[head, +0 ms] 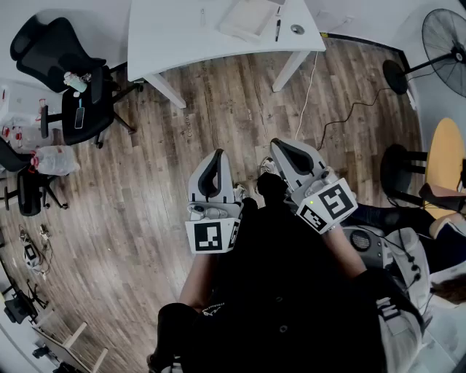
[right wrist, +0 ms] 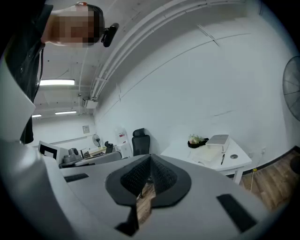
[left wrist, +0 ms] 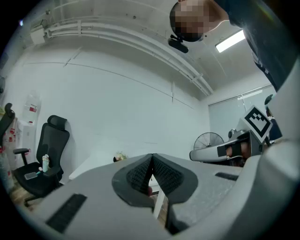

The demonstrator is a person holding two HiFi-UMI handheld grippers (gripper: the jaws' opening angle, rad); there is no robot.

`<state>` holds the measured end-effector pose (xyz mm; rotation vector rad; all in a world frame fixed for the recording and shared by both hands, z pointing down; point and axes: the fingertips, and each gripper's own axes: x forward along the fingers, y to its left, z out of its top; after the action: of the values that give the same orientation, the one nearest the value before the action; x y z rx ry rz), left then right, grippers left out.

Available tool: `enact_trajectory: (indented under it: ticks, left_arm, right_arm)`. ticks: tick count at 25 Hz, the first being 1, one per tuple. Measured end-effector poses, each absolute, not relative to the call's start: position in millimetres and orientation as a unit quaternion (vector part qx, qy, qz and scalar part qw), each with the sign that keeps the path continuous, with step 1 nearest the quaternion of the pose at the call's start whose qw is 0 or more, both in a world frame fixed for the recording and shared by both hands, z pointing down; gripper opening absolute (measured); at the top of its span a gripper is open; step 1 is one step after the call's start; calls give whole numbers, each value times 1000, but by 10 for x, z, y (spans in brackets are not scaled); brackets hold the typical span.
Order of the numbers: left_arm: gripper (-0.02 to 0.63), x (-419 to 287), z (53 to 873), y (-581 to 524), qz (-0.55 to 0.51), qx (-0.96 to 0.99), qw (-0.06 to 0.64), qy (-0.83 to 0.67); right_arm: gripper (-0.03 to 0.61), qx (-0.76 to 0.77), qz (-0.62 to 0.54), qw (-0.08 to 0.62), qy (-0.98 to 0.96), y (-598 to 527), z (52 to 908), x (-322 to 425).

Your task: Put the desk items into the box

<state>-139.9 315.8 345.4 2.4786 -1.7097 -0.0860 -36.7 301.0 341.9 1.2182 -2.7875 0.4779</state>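
Observation:
A white desk (head: 182, 33) stands far ahead of me across the wood floor. On it lie a flat white box (head: 247, 17), a dark pen (head: 277, 29) and a small round disc (head: 297, 29). The right gripper view shows the same box (right wrist: 218, 140), pen (right wrist: 222, 158) and a dark bowl of greenish stuff (right wrist: 197, 140). My left gripper (head: 215, 156) (left wrist: 152, 157) and right gripper (head: 276, 145) (right wrist: 150, 159) are held side by side close to my body, both shut and holding nothing, well short of the desk.
Black office chairs (head: 73, 80) stand at the left, one with a bottle on its seat. A floor fan (head: 444, 44) and a yellow chair (head: 445, 154) are at the right. A cable (head: 349, 113) runs across the floor below the desk.

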Motion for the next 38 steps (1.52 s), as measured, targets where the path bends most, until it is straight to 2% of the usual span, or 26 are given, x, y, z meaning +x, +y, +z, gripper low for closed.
enact_trajectory:
  ticks: [6, 10, 28, 38]
  left_arm:
    - [8, -1302, 3268, 3331, -32, 816, 44, -576]
    - [8, -1281, 3247, 3376, -30, 799, 56, -598]
    - [6, -34, 3136, 3457, -56, 797, 49, -599]
    - [6, -64, 3105, 3200, -52, 796, 29, -602]
  right_arm:
    - [-2, 388, 153, 35, -908, 3152, 3377, -228]
    - [-2, 377, 150, 33, -913, 3166, 3315, -141]
    - [-2, 364, 146, 5, -920, 3260, 3332, 1102]
    - [-2, 350, 142, 17, -926, 3027, 3370, 965]
